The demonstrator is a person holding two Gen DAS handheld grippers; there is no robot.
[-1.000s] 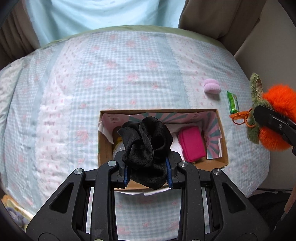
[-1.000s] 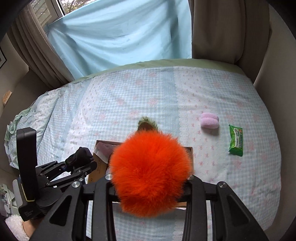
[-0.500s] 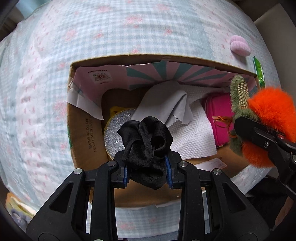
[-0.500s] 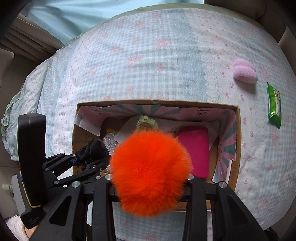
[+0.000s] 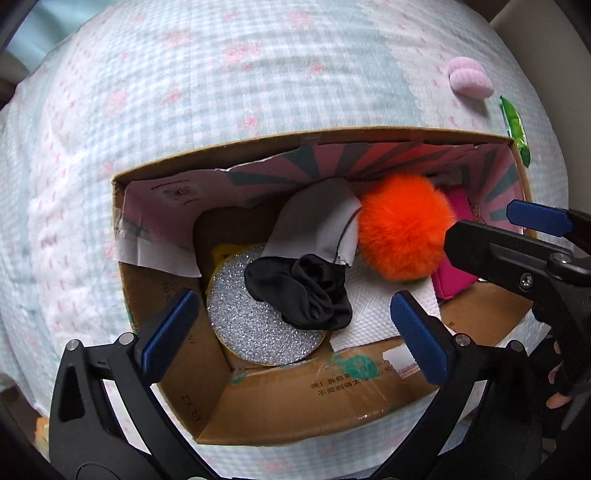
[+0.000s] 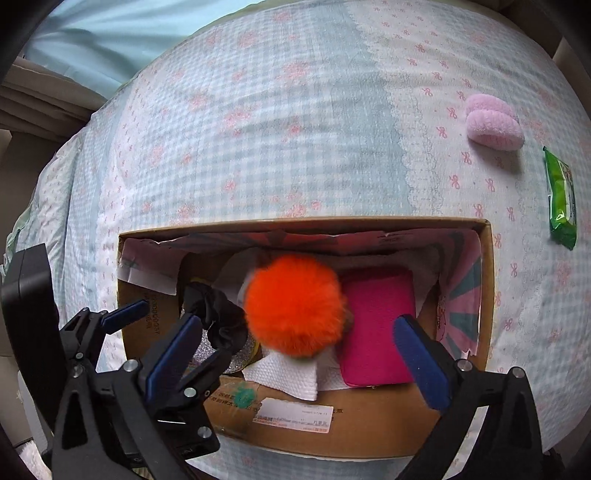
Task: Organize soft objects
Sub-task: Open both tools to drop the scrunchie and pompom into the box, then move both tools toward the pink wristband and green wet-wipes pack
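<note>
Both opening wide over the cardboard box [image 5: 295, 417]: left gripper [image 5: 295, 325] clear of the black scrunchie [image 5: 299, 293] on the glitter disc [image 5: 255, 332], right gripper [image 6: 295, 350] clear of the orange pompom [image 6: 295, 304] beside the pink pouch [image 6: 380, 328].

- A bed [image 6: 295, 110] fills nearly the whole scene, its mattress spread with a pale blue-and-white checked sheet [image 5: 221, 92] dotted with small pink bows.
- A band of white lace trim [image 6: 417, 155] runs down the sheet toward the right side.
- Past the far edge of the bed hangs a light blue curtain [image 6: 85, 40], softly lit.
- Beside it on the left, a beige drape [image 6: 40, 96] falls in folds.
- A plain cream wall [image 5: 532, 22] shows at the upper right corner.
- The light is soft and even, with faint shadows.
</note>
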